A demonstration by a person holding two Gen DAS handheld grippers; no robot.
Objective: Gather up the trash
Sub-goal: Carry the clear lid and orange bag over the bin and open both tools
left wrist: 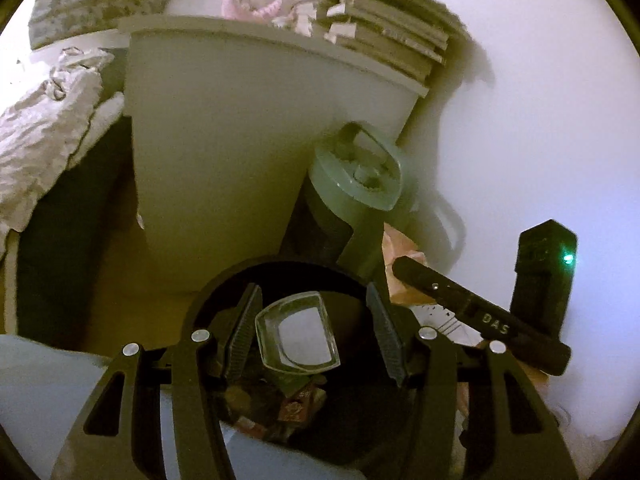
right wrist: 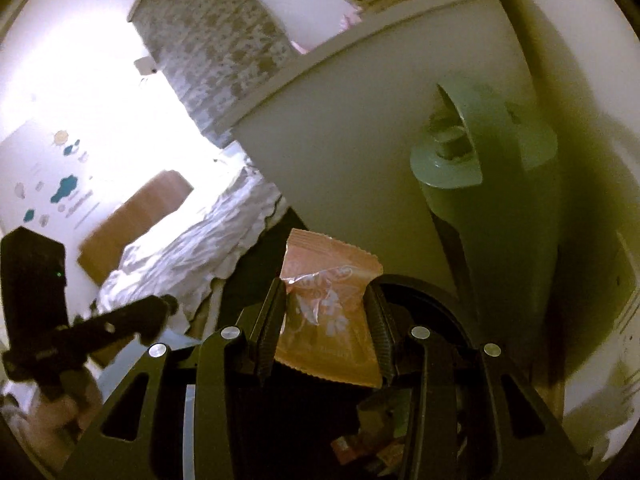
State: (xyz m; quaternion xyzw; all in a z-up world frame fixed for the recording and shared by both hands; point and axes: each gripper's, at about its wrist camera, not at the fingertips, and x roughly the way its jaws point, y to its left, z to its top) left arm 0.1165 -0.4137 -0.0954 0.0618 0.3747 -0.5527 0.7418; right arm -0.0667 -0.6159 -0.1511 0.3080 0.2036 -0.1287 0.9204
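Observation:
My left gripper (left wrist: 314,336) is open above a black round bin (left wrist: 280,276). A clear plastic tray (left wrist: 298,338) sits between its fingers without touching them, over wrappers in the bin. My right gripper (right wrist: 326,320) is shut on an orange snack wrapper (right wrist: 328,316) and holds it over the same bin's rim (right wrist: 424,284). The right gripper's body (left wrist: 480,312) shows at the right of the left wrist view, with the wrapper (left wrist: 400,276) partly hidden behind it. More trash (right wrist: 372,440) lies in the bin below.
A white bedside cabinet (left wrist: 248,140) stands right behind the bin, with stacked books (left wrist: 384,28) on top. A green-lidded water bottle (left wrist: 356,184) stands beside it against the wall. A bed with crumpled white sheets (left wrist: 48,128) is at the left.

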